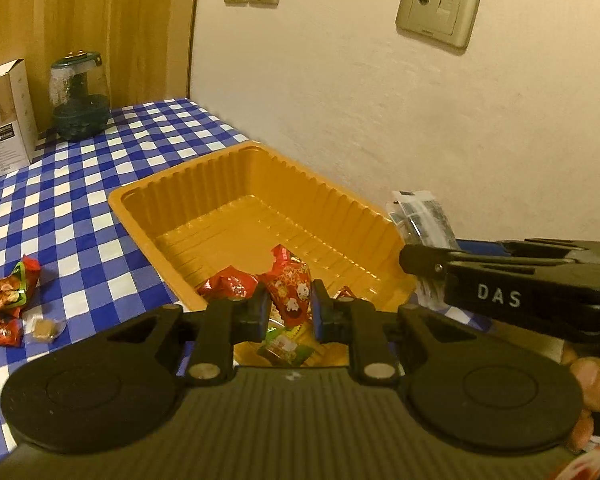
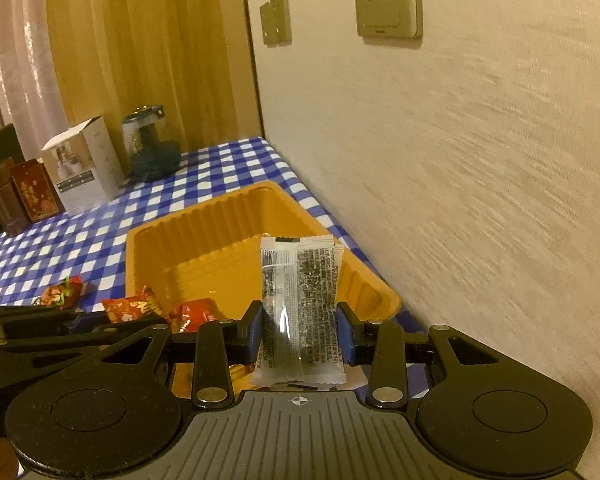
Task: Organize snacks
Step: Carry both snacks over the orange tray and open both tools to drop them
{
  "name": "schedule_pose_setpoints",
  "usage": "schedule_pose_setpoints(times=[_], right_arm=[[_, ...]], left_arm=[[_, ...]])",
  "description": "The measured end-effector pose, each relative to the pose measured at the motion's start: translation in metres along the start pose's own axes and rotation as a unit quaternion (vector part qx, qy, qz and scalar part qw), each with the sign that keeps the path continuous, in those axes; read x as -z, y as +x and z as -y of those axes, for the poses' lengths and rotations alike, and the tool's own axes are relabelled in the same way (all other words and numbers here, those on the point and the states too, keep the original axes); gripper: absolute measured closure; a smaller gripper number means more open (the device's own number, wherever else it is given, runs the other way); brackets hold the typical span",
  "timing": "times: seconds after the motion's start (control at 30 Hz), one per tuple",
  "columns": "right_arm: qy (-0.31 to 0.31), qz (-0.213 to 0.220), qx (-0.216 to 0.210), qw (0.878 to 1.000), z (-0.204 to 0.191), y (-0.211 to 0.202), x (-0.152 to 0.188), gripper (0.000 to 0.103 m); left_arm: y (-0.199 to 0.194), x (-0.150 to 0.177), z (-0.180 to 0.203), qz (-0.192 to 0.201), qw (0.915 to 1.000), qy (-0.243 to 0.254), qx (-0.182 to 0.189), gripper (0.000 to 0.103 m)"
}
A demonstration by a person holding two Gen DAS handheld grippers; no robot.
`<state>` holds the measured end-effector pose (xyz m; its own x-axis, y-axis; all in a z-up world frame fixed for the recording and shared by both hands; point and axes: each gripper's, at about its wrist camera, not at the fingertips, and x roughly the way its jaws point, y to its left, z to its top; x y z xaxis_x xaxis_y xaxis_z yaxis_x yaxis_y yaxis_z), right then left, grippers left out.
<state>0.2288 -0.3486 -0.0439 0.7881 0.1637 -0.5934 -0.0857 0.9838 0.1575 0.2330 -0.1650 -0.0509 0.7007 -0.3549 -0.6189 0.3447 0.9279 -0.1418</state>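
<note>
An orange ribbed plastic tray [image 1: 180, 178] [image 2: 204, 206] lies on the blue-checked table beside the wall. My left gripper [image 1: 290, 306] hovers over the tray's near end, shut on a red printed snack packet [image 1: 292, 284] [image 2: 132, 308] that sticks up between the pads. In the right wrist view my right gripper [image 2: 300, 320] is shut on a clear packet of dark seeds [image 2: 300, 300] [image 1: 420, 216], held upright over the tray's near right corner. A red packet [image 1: 228, 284] [image 2: 192, 312] and a green one [image 1: 284, 348] lie inside the tray.
Loose snacks [image 1: 8, 298] [image 2: 62, 294] lie on the cloth left of the tray, with a small wrapped brown cube [image 1: 44, 328]. At the back stand a glass jar [image 1: 80, 96], a white box [image 1: 4, 116] and dark red boxes [image 2: 20, 196]. The wall runs close on the right.
</note>
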Motion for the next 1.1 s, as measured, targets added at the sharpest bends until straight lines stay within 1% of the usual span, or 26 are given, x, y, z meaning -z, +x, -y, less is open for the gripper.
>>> schedule_pose_setpoints(times=[0.03,0.07,0.2,0.37,0.57,0.93,1.07,1.1], right_arm=[[0.0,-0.002,-0.001,1.0,0.0,0.001,0.001,0.065],[0.001,-0.003,-0.001,1.0,0.0,0.002,0.001,0.065],[0.003,-0.005,-0.005,1.0,-0.001,0.002,0.003,0.065],[0.004,-0.006,-0.008,1.0,-0.005,0.001,0.004,0.065],[0.003,-0.003,-0.015,1.0,-0.012,0.001,0.0,0.065],[0.0,-0.003,-0.026,1.0,-0.024,0.012,-0.007,0.065],[0.014,0.005,-0.032,0.999,-0.026,0.018,-0.008,0.064],[0.021,0.009,-0.04,0.999,-0.025,0.02,-0.008,0.064]], left_arm=[[0.002,-0.001,-0.001,0.001,1.0,0.001,-0.005,0.074],[0.002,0.0,-0.003,0.002,1.0,0.002,-0.008,0.072],[-0.003,0.002,-0.014,0.007,0.9998,-0.008,-0.017,0.072],[-0.017,0.011,-0.03,0.011,0.9987,-0.034,-0.036,0.072],[-0.027,0.018,-0.04,0.01,0.9975,-0.05,-0.049,0.072],[-0.035,0.021,-0.048,0.017,0.9965,-0.064,-0.05,0.07],[-0.034,0.023,-0.051,0.016,0.9964,-0.066,-0.05,0.07],[-0.033,0.023,-0.051,0.014,0.9964,-0.067,-0.049,0.07]])
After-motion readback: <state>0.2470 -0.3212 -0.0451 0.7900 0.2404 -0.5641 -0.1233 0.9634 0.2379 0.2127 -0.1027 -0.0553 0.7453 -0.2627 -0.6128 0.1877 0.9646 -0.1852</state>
